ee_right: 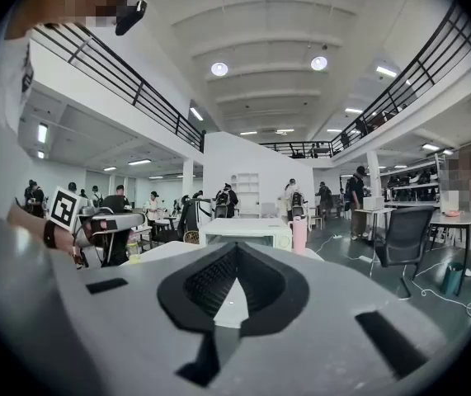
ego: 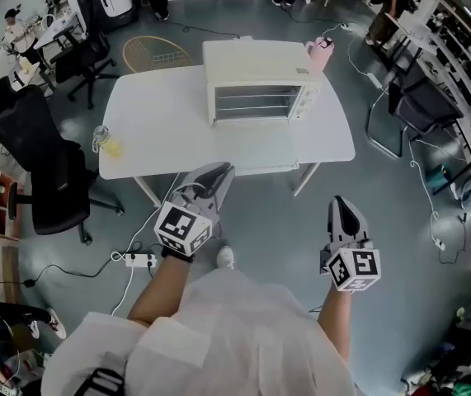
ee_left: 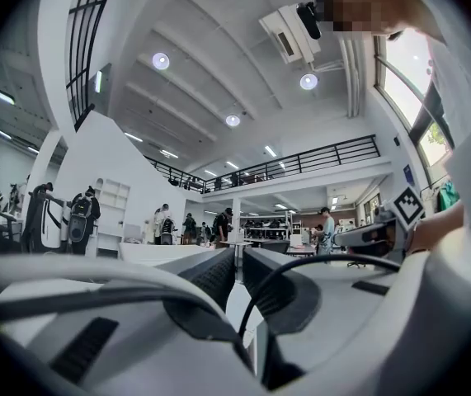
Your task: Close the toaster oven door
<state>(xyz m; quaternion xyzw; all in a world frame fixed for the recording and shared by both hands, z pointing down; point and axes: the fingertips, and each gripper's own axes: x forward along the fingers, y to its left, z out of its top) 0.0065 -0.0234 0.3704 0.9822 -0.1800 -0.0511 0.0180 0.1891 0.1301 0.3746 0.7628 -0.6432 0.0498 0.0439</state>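
Your white overgarment [ego: 219, 337] filled the lower head view, with both forearms extended ahead of it. The left gripper [ego: 219, 176] was held with its jaws drawn together, only a thin slit between them, and nothing in it. The right gripper [ego: 344, 208] was fully closed and likewise empty. Both were held over the floor, short of the white table [ego: 153, 122].

The toaster oven [ego: 256, 77] stood toward the far side of the table. Its door [ego: 251, 148] was folded down flat toward you, leaving the wire racks exposed. Closing had not begun.

Probable faults from this position:
- A closed jaw tip placed under the door's front edge could slip off, because the contact area is small; the door would then drop back.
- Excess forward force near the end of the swing could slide the oven rearward, since nothing braced it. The pink cup [ego: 321, 53] stood just beside its far right corner and could be knocked over.
- Lifting at one corner only could twist the door.
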